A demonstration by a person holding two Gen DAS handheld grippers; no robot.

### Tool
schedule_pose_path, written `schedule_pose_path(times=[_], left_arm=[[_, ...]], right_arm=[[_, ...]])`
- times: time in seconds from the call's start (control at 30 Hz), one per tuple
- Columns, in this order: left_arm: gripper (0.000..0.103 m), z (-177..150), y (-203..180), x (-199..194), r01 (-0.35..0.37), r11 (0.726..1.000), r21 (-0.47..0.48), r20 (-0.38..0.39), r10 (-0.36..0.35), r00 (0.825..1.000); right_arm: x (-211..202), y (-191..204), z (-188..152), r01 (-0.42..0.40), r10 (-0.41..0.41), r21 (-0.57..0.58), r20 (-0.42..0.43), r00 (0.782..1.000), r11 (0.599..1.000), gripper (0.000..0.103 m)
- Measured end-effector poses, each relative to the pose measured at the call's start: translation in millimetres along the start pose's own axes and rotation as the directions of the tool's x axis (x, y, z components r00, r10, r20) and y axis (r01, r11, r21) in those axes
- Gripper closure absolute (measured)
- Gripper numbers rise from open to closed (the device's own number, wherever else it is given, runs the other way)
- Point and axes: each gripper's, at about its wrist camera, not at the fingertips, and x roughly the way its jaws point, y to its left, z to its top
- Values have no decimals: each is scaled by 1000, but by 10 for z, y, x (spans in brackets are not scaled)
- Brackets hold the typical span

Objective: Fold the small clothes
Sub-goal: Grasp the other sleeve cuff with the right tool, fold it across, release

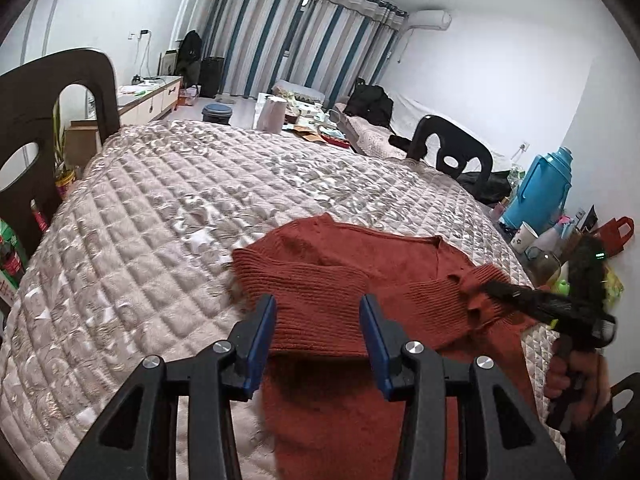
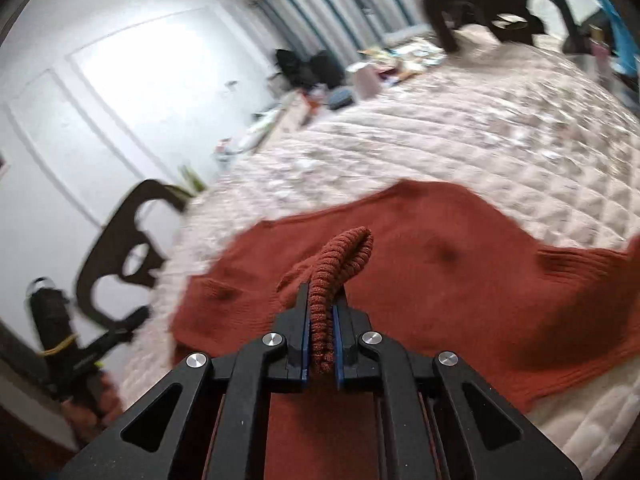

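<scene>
A rust-red knitted sweater (image 1: 340,276) lies on the quilted pink cover (image 1: 168,200) at the near edge, one ribbed sleeve folded across its body. My left gripper (image 1: 318,312) is open and empty, just above that folded sleeve. My right gripper (image 2: 321,304) is shut on the other ribbed sleeve cuff (image 2: 340,256) and holds it lifted over the sweater body (image 2: 440,264). In the left wrist view the right gripper (image 1: 486,286) shows at the right, pinching that cuff.
Dark chairs stand at the table's left (image 1: 44,120) and far right (image 1: 452,152). A blue thermos (image 1: 540,188), cups and bottles crowd the right side. A cluttered low table (image 1: 312,120) and striped curtains (image 1: 300,32) are behind.
</scene>
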Motion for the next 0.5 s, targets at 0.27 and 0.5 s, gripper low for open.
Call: schedule_pose_path(times=[0.27,0.5], left_arm=[[57,49,-274,337,27,997,68,-51,-24,998],[81,-104,-139,649,-93,993,77,-136,103,985]], right_arm=[[-16,-160,-91,-13,14,14,-8,1000,1000,94],[158,-240,49,40,-40,-2,-53,998,999,93]])
